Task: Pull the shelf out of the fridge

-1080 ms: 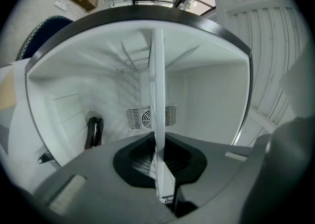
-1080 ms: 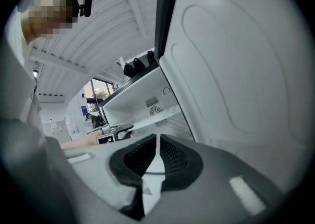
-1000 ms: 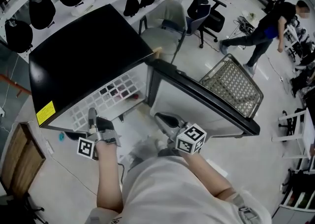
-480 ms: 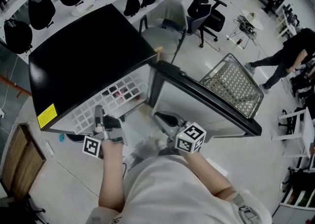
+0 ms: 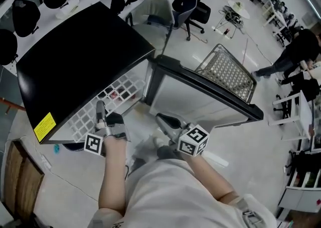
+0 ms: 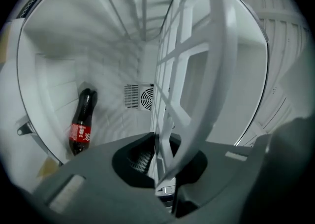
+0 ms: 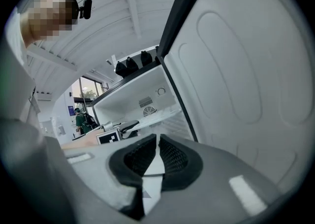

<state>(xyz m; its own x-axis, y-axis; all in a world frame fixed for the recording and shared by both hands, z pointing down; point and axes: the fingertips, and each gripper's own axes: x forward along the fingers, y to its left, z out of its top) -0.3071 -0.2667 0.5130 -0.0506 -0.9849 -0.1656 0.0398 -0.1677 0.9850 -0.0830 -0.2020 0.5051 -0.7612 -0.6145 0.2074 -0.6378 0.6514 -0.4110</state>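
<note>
- Head view, step in hand: one fridge, black, with its one door swung wide. One white grid shelf juts part-way from the opening, so I judge the pull to be under way and not finished.
- Head view, tools: two. My left tool sits at the shelf's front edge. My right tool hangs just below the door, touching nothing.
- Head view, other: one wire trolley beyond the door.
- Left gripper view: the jaws are closing, with the shelf's front rim between the pads, which appear to pinch it. The grid runs from the tool into the white cabinet.
- Left gripper view, contents: one dark bottle with a red label against the left wall, and one round vent in the back wall.
- Right gripper view: jaws together, nothing between them. The door's inner panel fills the right side.
- Next move, as I judge it: hold the pinch firm and draw straight back along the shelf's own line until its rear edge clears the cabinet. The idle right tool could steady the free side.
</note>
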